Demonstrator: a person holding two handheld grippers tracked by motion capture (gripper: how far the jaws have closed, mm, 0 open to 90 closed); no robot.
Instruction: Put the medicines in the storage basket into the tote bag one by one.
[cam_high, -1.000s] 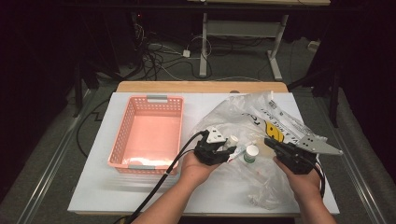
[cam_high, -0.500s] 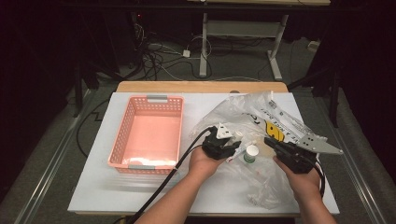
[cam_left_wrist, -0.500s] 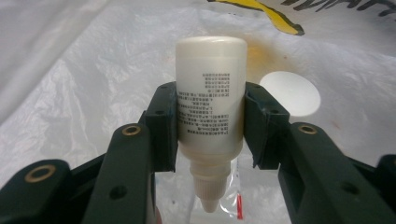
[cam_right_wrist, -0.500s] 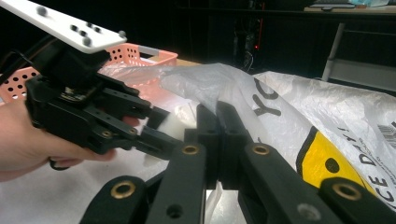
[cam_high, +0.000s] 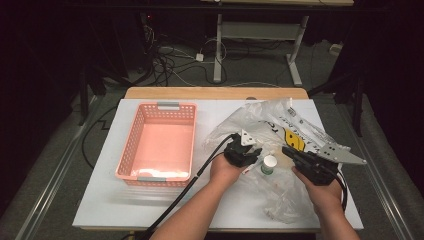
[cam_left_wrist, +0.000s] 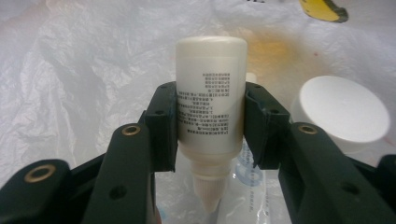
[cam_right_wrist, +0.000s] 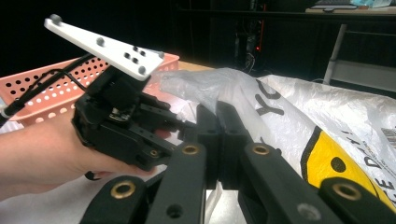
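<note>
My left gripper (cam_left_wrist: 210, 127) is shut on a small white bottle (cam_left_wrist: 211, 88) with printed text, its nozzle pointing down toward the camera. In the high view the left gripper (cam_high: 248, 152) hovers over a crumpled clear plastic bag (cam_high: 280, 120) at the table's right. Beside it stands another small bottle (cam_high: 268, 164) with a white cap (cam_left_wrist: 343, 109) and a green body. My right gripper (cam_high: 289, 151) rests on the bag a little to the right; its jaws (cam_right_wrist: 217, 135) are pressed together on a fold of the bag (cam_right_wrist: 327, 121).
A pink perforated basket (cam_high: 131, 145) stands on the white table (cam_high: 100, 200) to the left of the bag, with something pale in its near end. The left gripper's black cable trails toward the table's near edge. Desk legs and cables lie on the floor beyond.
My left gripper has shifted slightly right and away, toward the capped bottle, and its top plate has tipped up. The right gripper has stayed put.
</note>
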